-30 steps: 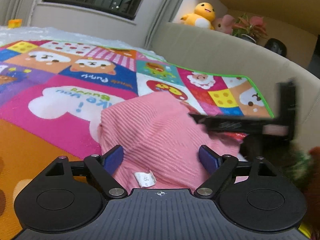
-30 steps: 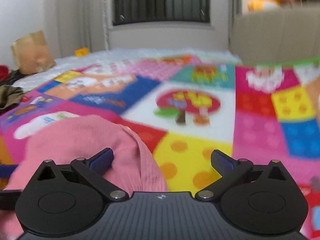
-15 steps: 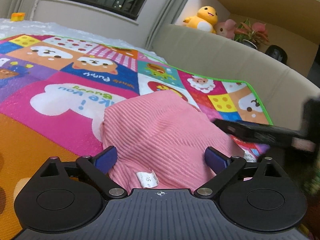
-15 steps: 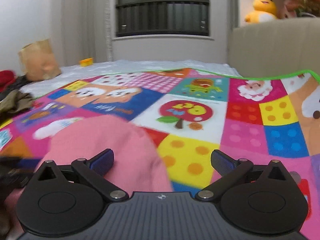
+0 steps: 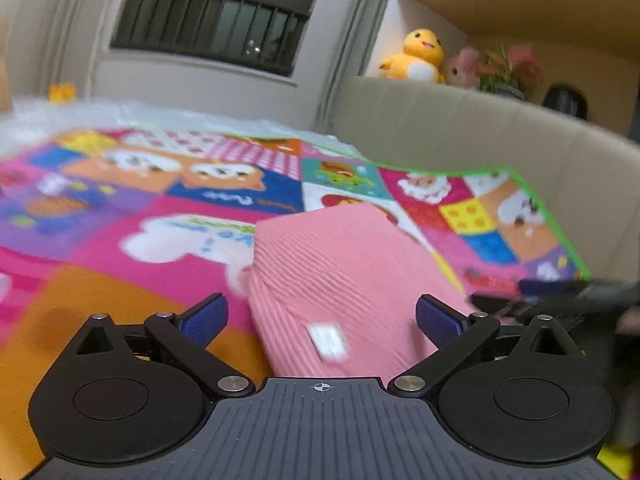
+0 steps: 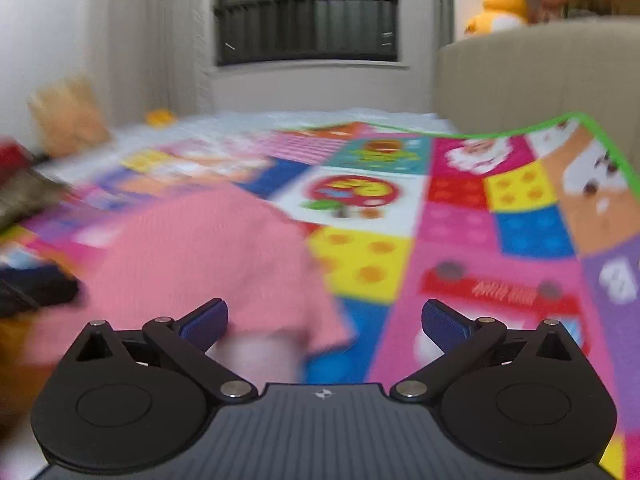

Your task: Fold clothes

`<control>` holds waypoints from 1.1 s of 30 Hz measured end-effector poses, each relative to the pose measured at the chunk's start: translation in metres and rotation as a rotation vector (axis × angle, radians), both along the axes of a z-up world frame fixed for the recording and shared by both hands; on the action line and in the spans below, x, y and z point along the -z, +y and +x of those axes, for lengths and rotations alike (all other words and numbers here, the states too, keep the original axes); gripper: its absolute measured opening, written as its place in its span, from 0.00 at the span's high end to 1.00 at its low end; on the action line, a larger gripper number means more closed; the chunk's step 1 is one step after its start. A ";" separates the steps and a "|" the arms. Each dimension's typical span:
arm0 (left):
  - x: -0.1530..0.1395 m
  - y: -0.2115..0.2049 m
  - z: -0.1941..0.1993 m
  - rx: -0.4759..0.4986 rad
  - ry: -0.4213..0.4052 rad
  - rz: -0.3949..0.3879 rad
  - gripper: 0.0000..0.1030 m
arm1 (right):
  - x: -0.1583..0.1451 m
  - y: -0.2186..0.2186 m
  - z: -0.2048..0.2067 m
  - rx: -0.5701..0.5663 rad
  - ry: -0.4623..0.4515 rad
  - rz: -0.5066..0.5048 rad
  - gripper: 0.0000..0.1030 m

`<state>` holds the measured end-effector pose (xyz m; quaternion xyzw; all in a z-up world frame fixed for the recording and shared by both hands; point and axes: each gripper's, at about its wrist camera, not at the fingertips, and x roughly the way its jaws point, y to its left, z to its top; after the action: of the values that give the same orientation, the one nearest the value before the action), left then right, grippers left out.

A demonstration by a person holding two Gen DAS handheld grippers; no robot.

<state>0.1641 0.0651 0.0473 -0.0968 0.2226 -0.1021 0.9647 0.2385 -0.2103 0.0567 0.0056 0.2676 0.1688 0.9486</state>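
A folded pink ribbed garment (image 5: 340,276) with a white label (image 5: 328,340) lies on the colourful play mat (image 5: 120,216). My left gripper (image 5: 320,318) hovers at its near edge, jaws opening wide, and the blue pads do not touch the cloth between them. In the right wrist view the same pink garment (image 6: 200,256) lies to the left. My right gripper (image 6: 324,320) stands open over the garment's right corner and the mat (image 6: 460,240), holding nothing. The right gripper (image 5: 552,300) also shows as a dark blur at the right edge of the left wrist view.
A beige padded headboard (image 5: 480,132) runs along the right, with a yellow plush duck (image 5: 420,56) and a potted plant (image 5: 508,68) on the ledge behind. A brown paper bag (image 6: 68,116) and dark clothes (image 6: 24,196) sit at the far left. A barred window (image 6: 308,12) is at the back.
The left gripper has pulled back from the pink garment and its jaws have spread wider. The right gripper has drawn back and away to the right, so more of the garment shows.
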 end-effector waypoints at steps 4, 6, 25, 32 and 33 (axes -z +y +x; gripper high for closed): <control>-0.003 -0.016 -0.063 -0.046 0.049 0.006 0.00 | -0.006 -0.004 -0.064 -0.001 -0.034 -0.002 0.00; 0.001 -0.029 -0.086 -0.078 0.051 0.036 0.00 | 0.002 -0.004 -0.087 0.029 -0.060 -0.028 0.00; 0.033 -0.043 -0.105 -0.129 0.065 0.100 0.00 | 0.034 -0.013 -0.113 0.058 -0.059 0.000 0.00; 0.033 -0.044 -0.104 -0.133 0.065 0.102 0.00 | 0.036 -0.015 -0.111 0.061 -0.046 0.012 0.00; 0.033 -0.043 -0.104 -0.133 0.065 0.096 0.00 | 0.036 -0.015 -0.111 0.060 -0.043 0.012 0.00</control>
<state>0.0603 0.0216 0.0146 -0.0683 0.2516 -0.0240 0.9651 0.1278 -0.2258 0.0204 0.0156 0.2461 0.1417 0.9587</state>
